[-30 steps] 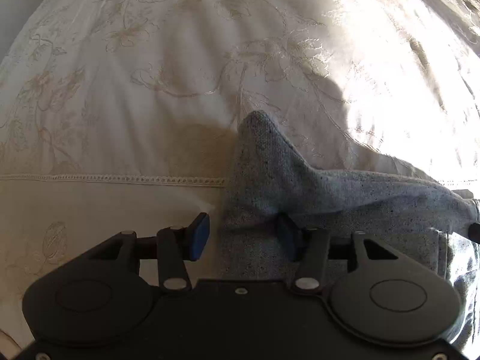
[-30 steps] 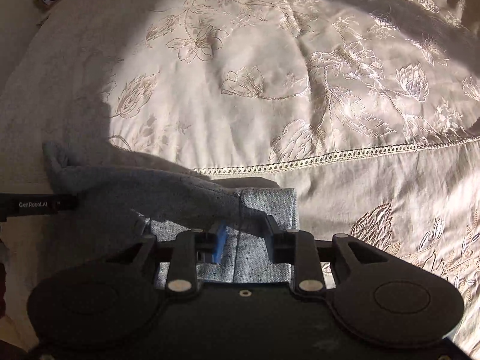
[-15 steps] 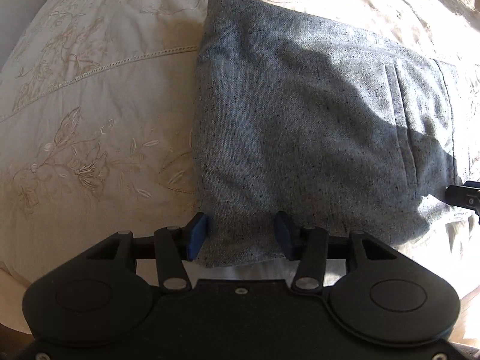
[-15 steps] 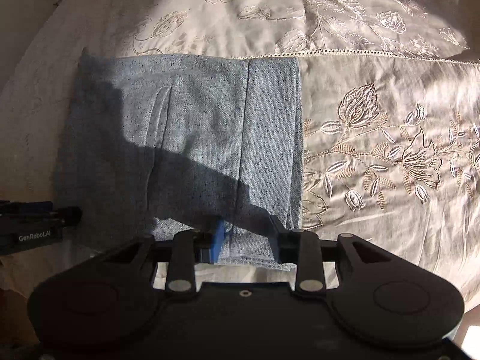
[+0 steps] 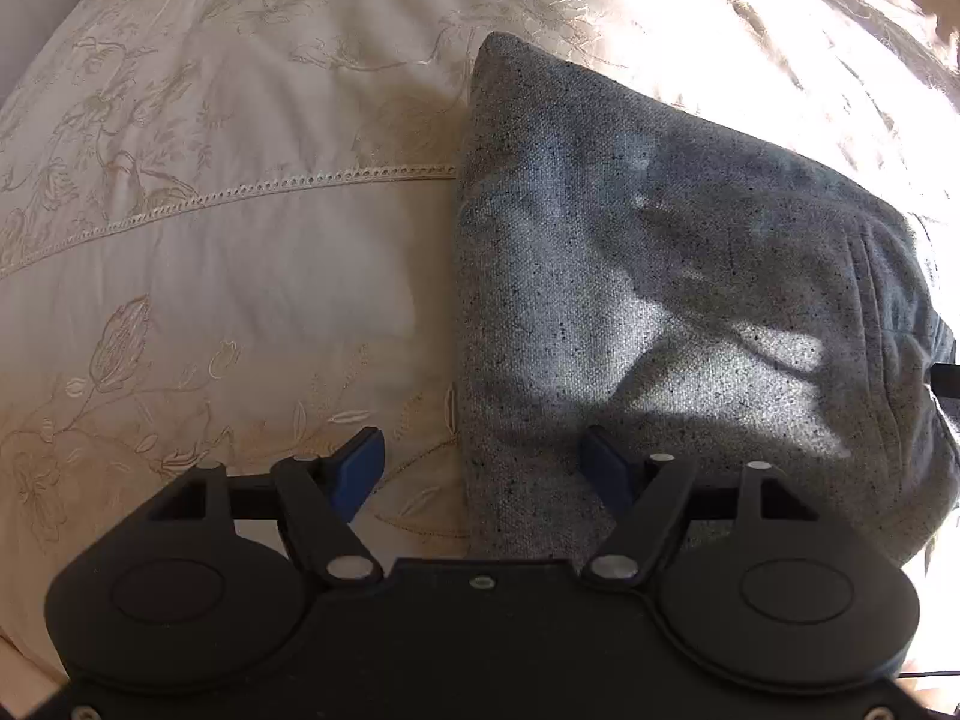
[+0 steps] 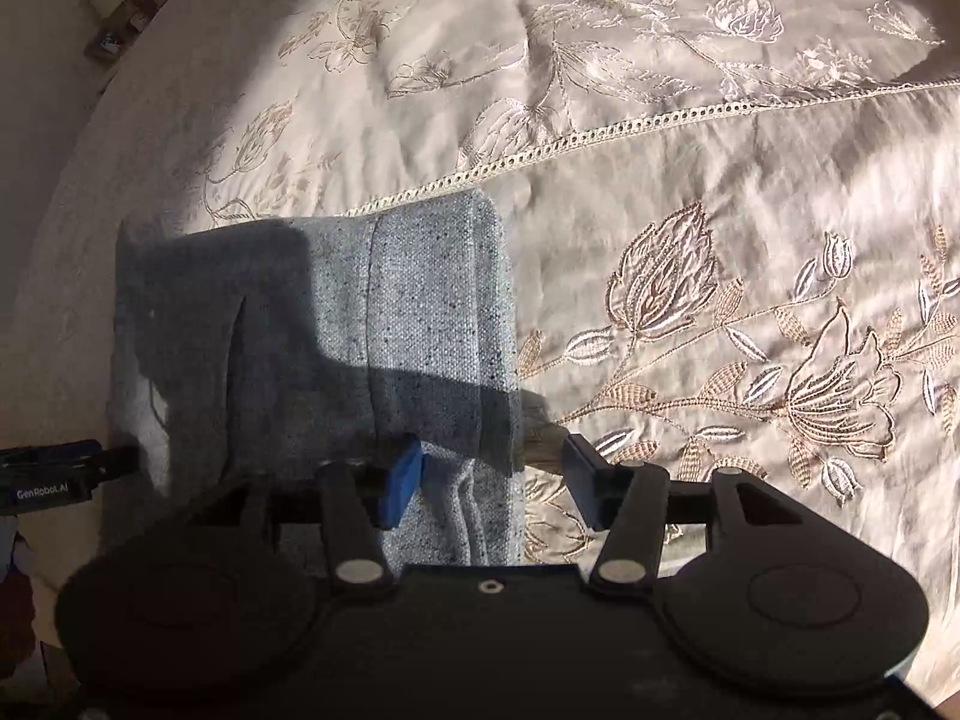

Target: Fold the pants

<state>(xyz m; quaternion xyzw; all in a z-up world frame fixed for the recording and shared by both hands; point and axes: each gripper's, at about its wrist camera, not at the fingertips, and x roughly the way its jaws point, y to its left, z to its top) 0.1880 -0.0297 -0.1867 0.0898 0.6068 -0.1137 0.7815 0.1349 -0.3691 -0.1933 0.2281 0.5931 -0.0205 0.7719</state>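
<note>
The grey speckled pants (image 5: pixel 660 300) lie folded into a thick bundle on the cream embroidered bedspread (image 5: pixel 210 270). In the left wrist view, my left gripper (image 5: pixel 483 471) is open, its blue pads (image 5: pixel 360 468) spread wide over the bundle's near left corner. In the right wrist view the pants (image 6: pixel 372 324) show their waistband edge on the right. My right gripper (image 6: pixel 492 477) is open, its blue pad (image 6: pixel 402 480) over the cloth and the other finger beyond the pants' right edge. The left gripper's tip (image 6: pixel 54 474) shows at the far left.
The bedspread (image 6: pixel 750 300) spreads out on all sides, with a lace seam line (image 6: pixel 600 138) running across it behind the pants. Strong sunlight and hard shadows fall across the bed. A floor strip with small objects (image 6: pixel 120 24) lies past the bed's far left edge.
Both grippers have opened wide and let go of the pants. The cloth, held up and spread half a second ago, has dropped into a shorter, thicker folded bundle on the bed.
</note>
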